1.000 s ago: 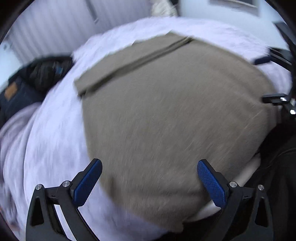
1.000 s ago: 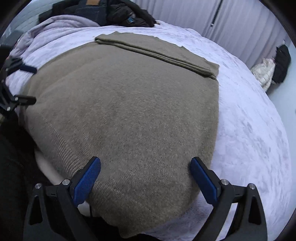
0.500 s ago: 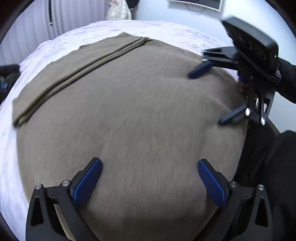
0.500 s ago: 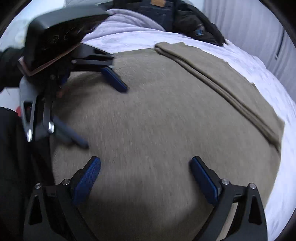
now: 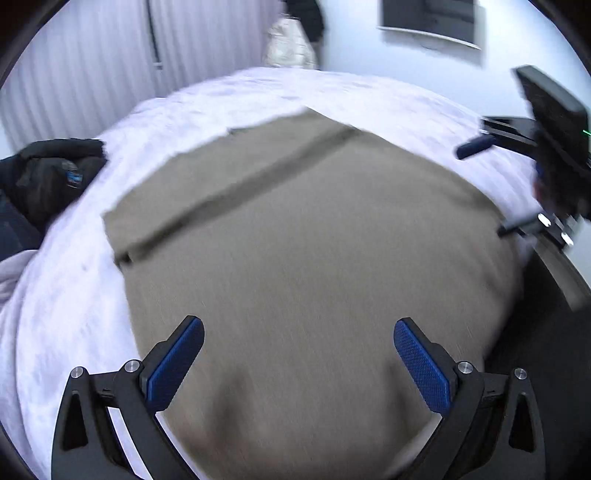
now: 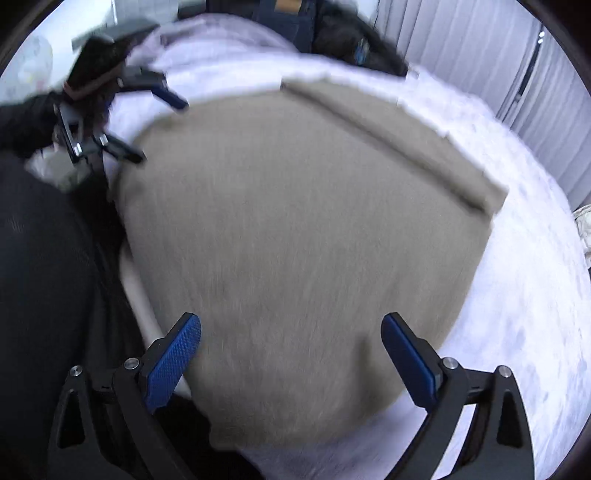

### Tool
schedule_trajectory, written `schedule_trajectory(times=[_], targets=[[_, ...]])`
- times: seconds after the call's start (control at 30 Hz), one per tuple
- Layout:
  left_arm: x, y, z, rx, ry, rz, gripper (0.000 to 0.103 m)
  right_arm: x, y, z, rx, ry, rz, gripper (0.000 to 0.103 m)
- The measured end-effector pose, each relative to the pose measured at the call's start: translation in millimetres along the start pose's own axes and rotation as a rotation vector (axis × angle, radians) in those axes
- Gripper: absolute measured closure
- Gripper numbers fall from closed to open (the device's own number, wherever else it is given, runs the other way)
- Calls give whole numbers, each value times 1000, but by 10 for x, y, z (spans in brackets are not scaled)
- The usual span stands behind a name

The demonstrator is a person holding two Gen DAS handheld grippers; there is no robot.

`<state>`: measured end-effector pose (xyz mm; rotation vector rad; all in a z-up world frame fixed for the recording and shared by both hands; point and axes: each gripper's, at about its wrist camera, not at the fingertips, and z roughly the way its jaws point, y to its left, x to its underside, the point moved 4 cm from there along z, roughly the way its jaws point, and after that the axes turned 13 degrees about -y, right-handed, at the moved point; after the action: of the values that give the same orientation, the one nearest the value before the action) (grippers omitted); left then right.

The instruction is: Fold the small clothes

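Observation:
A taupe knit garment (image 5: 306, 258) lies flat on the white bed cover (image 5: 74, 295), with a folded strip along its far edge (image 5: 229, 184). My left gripper (image 5: 299, 362) hovers open above its near part, nothing between the blue pads. In the right wrist view the same garment (image 6: 295, 229) fills the middle, and my right gripper (image 6: 291, 354) is open over its near edge. Each gripper shows in the other's view: the right one (image 5: 517, 181) at the right side, the left one (image 6: 122, 122) at the upper left, both open.
Dark clothes and jeans (image 5: 40, 177) are piled at the bed's left end, also seen as a heap (image 6: 321, 33) at the top of the right wrist view. A person's dark clothing (image 6: 40, 277) stands at the near bed edge. Corrugated wall panels (image 5: 92, 62) run behind.
Both grippers have pulled back apart from each other and off the garment's middle; both views swung, so more white bed cover shows around the garment. Both stay open.

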<state>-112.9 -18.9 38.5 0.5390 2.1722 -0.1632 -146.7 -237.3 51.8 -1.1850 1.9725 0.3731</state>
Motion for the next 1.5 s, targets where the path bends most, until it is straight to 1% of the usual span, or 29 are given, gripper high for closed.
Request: schedule_trajectory(times=[0.07, 0.17, 0.23, 0.33, 0.4, 0.43, 0.47, 0.5, 0.53, 0.6, 0.63, 0.67, 0.7, 0.77, 0.8, 0.83, 0.87, 0.93, 0.97, 1.0, 1.07, 1.1, 1.17, 1.23, 1.27, 1.33, 1.37, 1.43, 1.5], targets=[[-279, 196, 351, -98, 37, -92, 0, -340, -239, 127, 76, -65, 43, 3], [-630, 657, 961, -242, 98, -275, 0, -755, -730, 486, 170, -104, 175, 3], [-771, 978, 1233, -290, 106, -409, 0, -978, -1054, 802, 250, -107, 248, 3], [-869, 1412, 1582, -419, 131, -577, 0, -1202, -1474, 1357, 419, -58, 340, 3], [-841, 1586, 1709, -451, 121, -683, 0, -1236, -1684, 1585, 449, -52, 448, 3], [-781, 1662, 1799, -458, 126, -731, 0, -1260, -1777, 1744, 474, -50, 510, 3], [-714, 1680, 1885, -466, 151, -750, 0, -1249, -1812, 1867, 501, -42, 541, 3], [-622, 1710, 2009, -488, 200, -745, 0, -1272, -1881, 2011, 515, -22, 552, 3], [-585, 1696, 2061, -506, 212, -702, 0, -1240, -1886, 2175, 508, 20, 557, 3], [-591, 1669, 2071, -512, 181, -571, 0, -1027, -1865, 2352, 494, 110, 523, 3], [-574, 1680, 2039, -492, 167, -546, 0, -945, -1899, 2357, 519, 124, 503, 3], [-543, 1727, 1991, -476, 153, -546, 0, -864, -1968, 2256, 546, 104, 519, 3], [-485, 1801, 1946, -470, 144, -555, 0, -762, -2142, 2124, 595, 90, 579, 3], [-354, 1947, 1896, -436, 125, -621, 0, -499, -2458, 1912, 683, 96, 700, 3], [-312, 1979, 1886, -414, 117, -658, 0, -334, -2608, 1833, 686, 93, 783, 1], [-353, 1963, 1886, -421, 119, -648, 0, -230, -2669, 1790, 627, 77, 861, 0], [-394, 1912, 1889, -444, 131, -615, 0, -168, -2682, 1752, 590, 62, 903, 1], [-507, 1831, 1859, -478, 152, -578, 0, -228, -2663, 1752, 607, 79, 858, 0], [-563, 1793, 1806, -473, 156, -588, 0, -287, -2636, 1761, 620, 91, 828, 0], [-612, 1738, 1717, -446, 139, -614, 0, -377, -2579, 1732, 633, 93, 797, 0], [-668, 1630, 1579, -395, 94, -647, 0, -576, -2366, 1614, 647, 28, 744, 0], [-655, 1526, 1506, -387, 94, -640, 0, -669, -2257, 1587, 617, -5, 719, 0], [-579, 1329, 1455, -399, 123, -574, 0, -810, -2026, 1598, 518, -24, 675, 0], [-451, 1246, 1498, -425, 158, -526, 0, -855, -1788, 1720, 430, 14, 626, 0], [-388, 1247, 1538, -428, 175, -515, 0, -840, -1693, 1798, 408, 47, 602, 0], [-308, 1237, 1540, -415, 170, -514, 0, -706, -1537, 1978, 420, 144, 557, 0], [-302, 1224, 1520, -418, 166, -508, 0, -652, -1489, 2030, 430, 168, 544, 1], [-278, 1176, 1474, -418, 181, -499, 0, -626, -1387, 1985, 458, 158, 522, 1], [-146, 1114, 1456, -383, 235, -531, 0, -607, -1301, 1946, 462, 174, 501, 1]])
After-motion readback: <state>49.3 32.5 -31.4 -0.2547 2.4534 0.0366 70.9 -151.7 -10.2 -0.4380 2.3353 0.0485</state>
